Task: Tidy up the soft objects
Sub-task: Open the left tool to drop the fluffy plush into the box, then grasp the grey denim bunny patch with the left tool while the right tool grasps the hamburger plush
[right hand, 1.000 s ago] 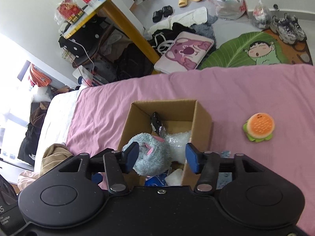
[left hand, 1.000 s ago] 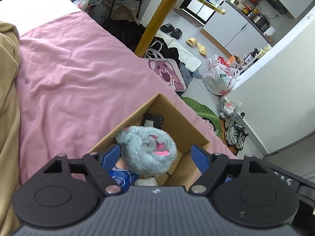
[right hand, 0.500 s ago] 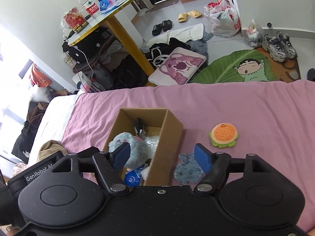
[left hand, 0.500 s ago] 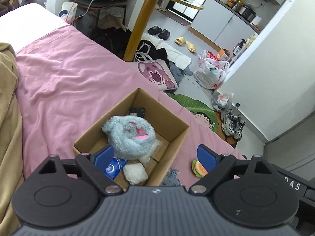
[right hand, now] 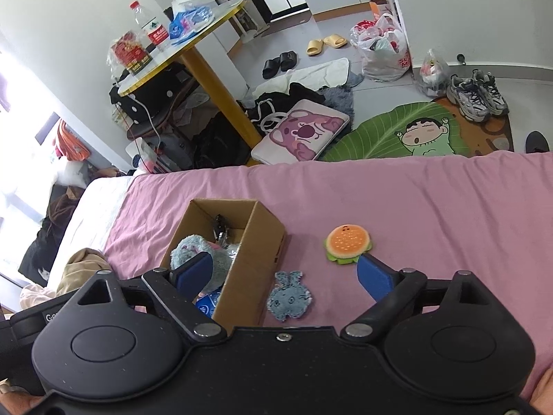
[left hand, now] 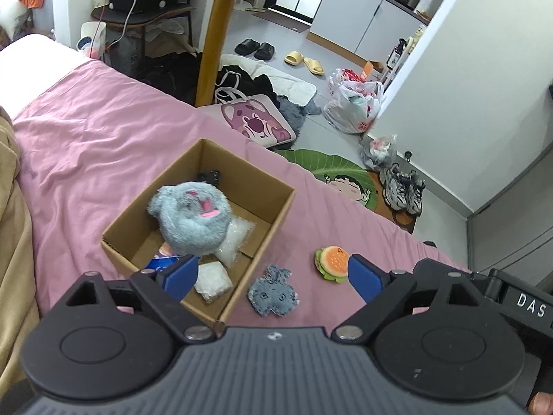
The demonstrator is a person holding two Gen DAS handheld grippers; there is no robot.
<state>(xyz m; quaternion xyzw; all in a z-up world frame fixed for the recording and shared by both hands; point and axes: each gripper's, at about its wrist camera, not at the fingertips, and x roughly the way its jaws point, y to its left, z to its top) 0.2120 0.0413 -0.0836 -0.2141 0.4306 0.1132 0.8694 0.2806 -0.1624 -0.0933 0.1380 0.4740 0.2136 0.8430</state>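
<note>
Left hand-held gripper (left hand: 273, 276) spread wide, empty; right hand-held gripper (right hand: 285, 276) likewise. Both above bed (left hand: 103, 131). Box (left hand: 280, 214) at 10 o'clock holds grey plush (left hand: 193, 218). Flat grey toy (left hand: 273, 294) beside box, at 12; burger toy (left hand: 331, 261) at 1 o'clock

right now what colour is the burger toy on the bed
The burger toy has an orange top and green edge, clearest in the right wrist view.
</note>
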